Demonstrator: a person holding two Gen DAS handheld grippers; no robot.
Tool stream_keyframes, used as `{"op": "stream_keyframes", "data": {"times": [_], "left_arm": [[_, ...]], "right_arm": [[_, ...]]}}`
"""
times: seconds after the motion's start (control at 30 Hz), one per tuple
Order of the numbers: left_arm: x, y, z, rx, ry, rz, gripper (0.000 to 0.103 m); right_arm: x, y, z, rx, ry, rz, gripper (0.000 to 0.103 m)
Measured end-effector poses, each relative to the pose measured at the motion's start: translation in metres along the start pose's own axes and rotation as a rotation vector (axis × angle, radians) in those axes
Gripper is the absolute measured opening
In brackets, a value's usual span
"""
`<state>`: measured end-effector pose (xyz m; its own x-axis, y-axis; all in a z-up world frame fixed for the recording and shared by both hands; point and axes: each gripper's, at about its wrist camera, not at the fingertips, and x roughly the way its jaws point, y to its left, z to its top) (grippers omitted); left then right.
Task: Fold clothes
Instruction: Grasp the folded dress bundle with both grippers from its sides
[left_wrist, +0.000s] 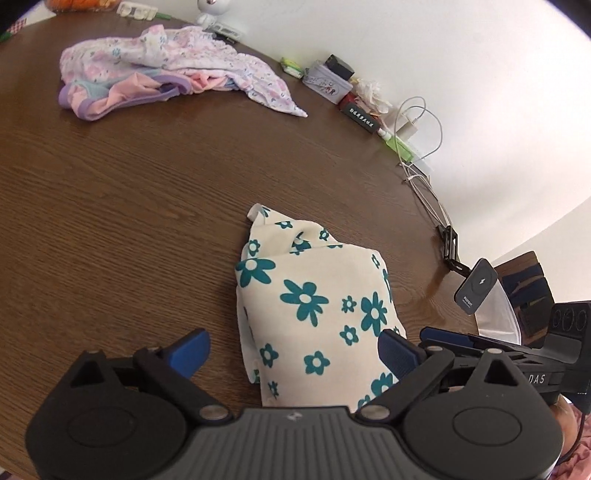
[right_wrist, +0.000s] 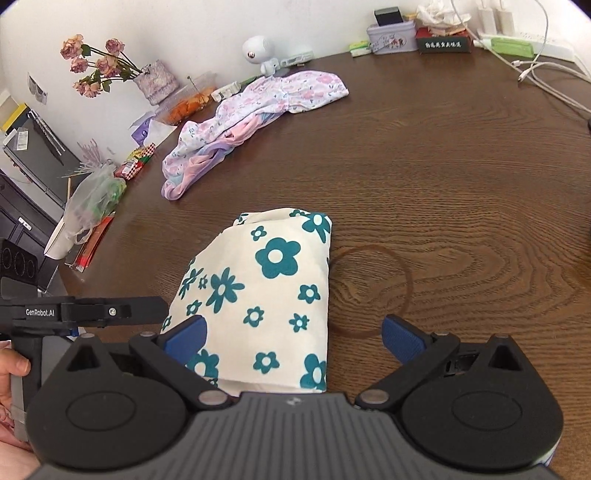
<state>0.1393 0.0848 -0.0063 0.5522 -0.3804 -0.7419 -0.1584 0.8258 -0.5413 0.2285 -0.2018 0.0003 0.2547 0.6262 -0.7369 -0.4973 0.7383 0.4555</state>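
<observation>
Brown table (right_wrist: 461, 206), folded floral cloth (right_wrist: 266, 295) (near edge hidden behind tongs (right_wrist: 291, 338))

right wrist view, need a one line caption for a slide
Open right gripper above a folded cream cloth with teal flowers on a dark wooden table, pastel clothes pile behind.

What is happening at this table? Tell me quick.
A person is folding clothes with a handheld gripper in each hand. A cream cloth with teal flowers lies folded into a compact bundle on the brown table. Both the left gripper and the right gripper hover over it with jaws open, gripping nothing. A pile of pastel clothes waits unfolded farther back. Clutter lines the wall edge.
</observation>
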Motion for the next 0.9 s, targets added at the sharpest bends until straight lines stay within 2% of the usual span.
{"op": "stream_keyframes", "data": {"times": [0.17,0.4,0.53,0.57,0.6,0.7,0.77,0.9], "left_arm": [[0.015,0.007,0.007,-0.067,0.036,-0.027,0.097],[0.023,0.013,0.008,-0.093,0.027,-0.072,0.09],[0.024,0.011,0.008,-0.091,0.025,-0.07,0.079],[0.024,0.012,0.008,-0.103,0.018,-0.061,0.072],[0.024,0.014,0.008,-0.118,0.013,-0.06,0.069],[0.025,0.015,0.007,-0.135,0.01,-0.072,0.064],[0.025,0.014,0.005,-0.134,0.003,-0.073,0.062],[0.025,0.014,0.003,-0.139,-0.011,-0.092,0.061]], "right_arm": [[0.023,-0.008,0.015,0.005,0.075,0.049,0.103],[0.039,-0.011,0.025,-0.023,0.103,0.085,0.103],[0.044,-0.012,0.029,-0.033,0.106,0.107,0.102],[0.045,-0.011,0.029,-0.037,0.108,0.109,0.102],[0.046,-0.01,0.029,-0.041,0.109,0.112,0.101],[0.047,-0.008,0.029,-0.035,0.114,0.132,0.093],[0.049,-0.01,0.028,-0.008,0.115,0.158,0.075],[0.048,-0.012,0.025,0.023,0.102,0.179,0.074]]}}
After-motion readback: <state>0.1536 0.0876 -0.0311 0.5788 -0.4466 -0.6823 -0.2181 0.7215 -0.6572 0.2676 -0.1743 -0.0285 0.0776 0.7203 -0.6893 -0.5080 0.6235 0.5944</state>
